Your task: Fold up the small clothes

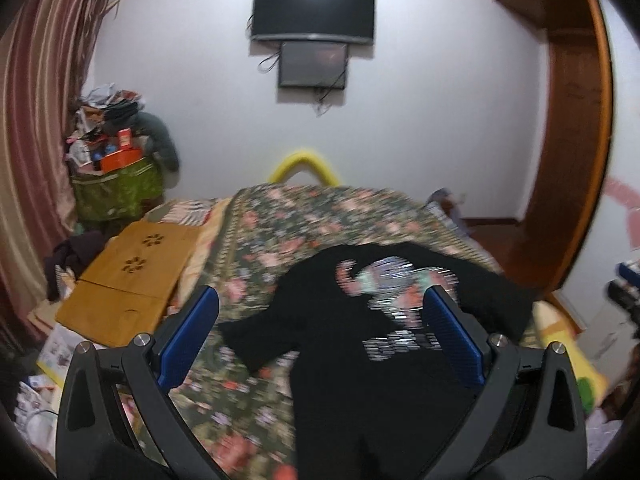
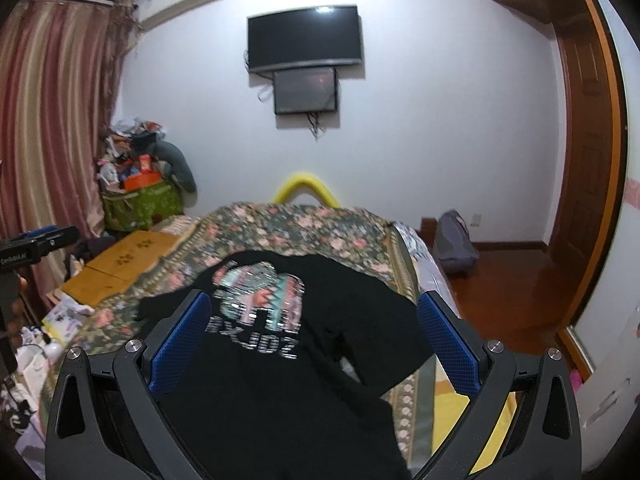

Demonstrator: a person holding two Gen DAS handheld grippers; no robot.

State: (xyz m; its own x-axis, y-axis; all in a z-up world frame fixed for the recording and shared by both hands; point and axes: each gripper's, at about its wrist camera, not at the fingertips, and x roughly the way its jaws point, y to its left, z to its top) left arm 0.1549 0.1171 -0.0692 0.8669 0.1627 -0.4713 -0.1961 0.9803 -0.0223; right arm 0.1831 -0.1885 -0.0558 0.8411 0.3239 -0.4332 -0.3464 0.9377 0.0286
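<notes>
Blue-padded fingers of the left gripper (image 1: 318,330) are spread wide and hold nothing; the right gripper (image 2: 310,334) is likewise spread and empty. Both are held above a black shirt (image 2: 288,364), which is laid face up on the bed (image 2: 280,220), toward its near right side. A shiny printed design (image 2: 258,296) is seen on the chest, with the collar pointing toward the far edge. One sleeve (image 1: 260,338) is stretched out to the left over the floral bedspread; the other is bunched near the right edge of the bed. A wooden tray (image 1: 128,276) is set at the left edge of the bed. Beyond, a yellow bed rail (image 2: 306,190), a cluttered green bag (image 2: 138,200) and two wall screens (image 2: 306,40) are seen.

The fold is judged not yet begun. The left view is blurred, so a grip may be misplaced. If only the top layer is pinched, the shirt could bunch; if it is pulled rightward, it could slide off the edge.
</notes>
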